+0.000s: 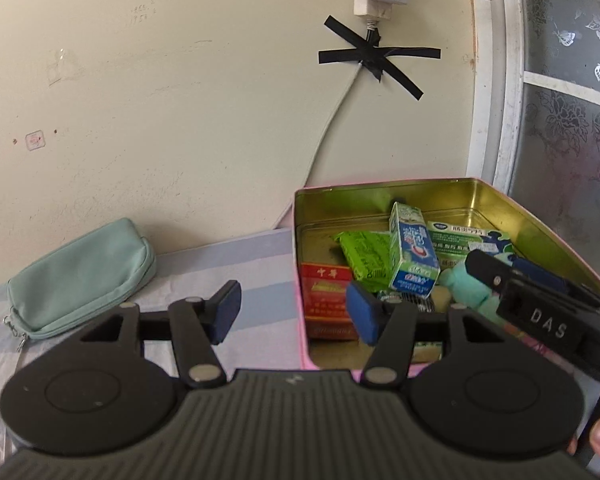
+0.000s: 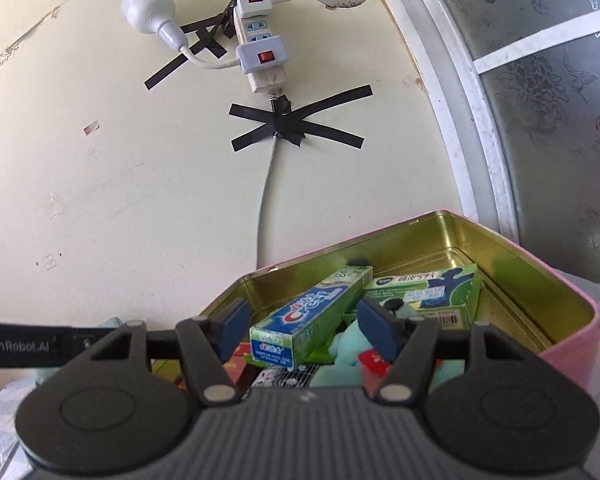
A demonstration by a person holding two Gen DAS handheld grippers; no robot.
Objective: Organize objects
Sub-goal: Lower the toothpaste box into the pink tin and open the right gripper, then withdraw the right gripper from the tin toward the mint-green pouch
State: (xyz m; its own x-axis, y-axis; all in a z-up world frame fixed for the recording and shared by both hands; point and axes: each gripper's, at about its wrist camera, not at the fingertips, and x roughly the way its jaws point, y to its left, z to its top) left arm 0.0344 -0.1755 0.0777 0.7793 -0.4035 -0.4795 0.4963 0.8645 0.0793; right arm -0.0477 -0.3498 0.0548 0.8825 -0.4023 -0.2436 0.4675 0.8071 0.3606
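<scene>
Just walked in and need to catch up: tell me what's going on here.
A person is sorting small items with two handheld grippers. The pink tin already holds a Crest toothpaste box, a green medicine box, a red cigarette pack and a mint plush toy. Both the left gripper and the right gripper are open and empty, the right one over the tin. A mint zip pouch lies outside on the striped cloth.

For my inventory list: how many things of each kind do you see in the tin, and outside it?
Toothpaste box: 1
Medicine box: 1
Red pack: 1
Green packet: 1
Mint plush toy: 1
Pouch, outside the tin: 1
Total: 6 clearly visible; more lie hidden beneath.
</scene>
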